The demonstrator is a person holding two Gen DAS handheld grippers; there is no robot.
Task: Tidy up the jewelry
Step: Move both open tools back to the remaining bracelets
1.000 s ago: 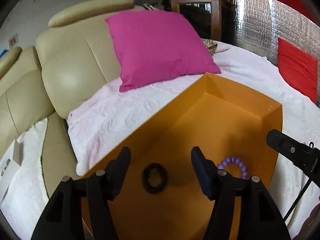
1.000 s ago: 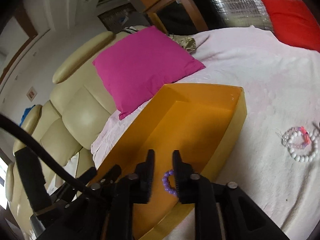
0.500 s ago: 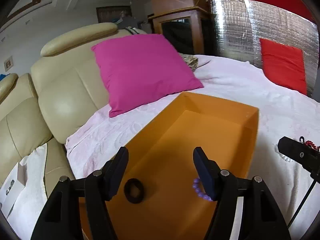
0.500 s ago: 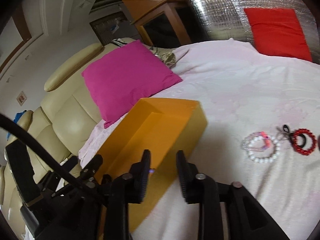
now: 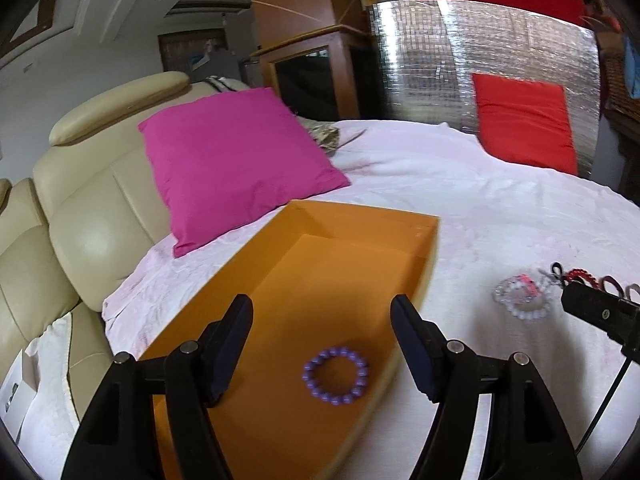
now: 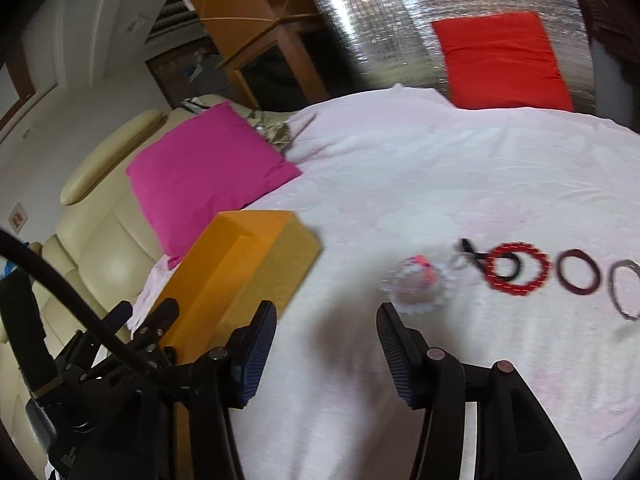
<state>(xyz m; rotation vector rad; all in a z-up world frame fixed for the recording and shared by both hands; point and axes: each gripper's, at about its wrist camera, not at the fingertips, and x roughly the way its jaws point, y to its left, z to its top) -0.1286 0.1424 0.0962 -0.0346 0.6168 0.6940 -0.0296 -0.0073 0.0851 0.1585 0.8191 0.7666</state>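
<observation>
The purple bracelet (image 5: pixel 335 376) now lies in the box (image 5: pixel 360 248). Both jaws are opening, empty; the right gripper (image 6: pixel 326 330) now faces more bracelets (image 6: pixel 516 267).

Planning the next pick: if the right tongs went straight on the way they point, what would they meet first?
Probably the white bead bracelet, the nearest piece ahead of the right tongs, whose jaws are opening with nothing between them; depth is unclear.

A bed (image 6: pixel 400 184) is covered by a pale pink sheet (image 5: pixel 500 216); on it are laid an orange box (image 5: pixel 320 280), pink cushion (image 5: pixel 236 160), red cushion (image 6: pixel 500 60) and loose bracelets (image 6: pixel 516 268).
</observation>
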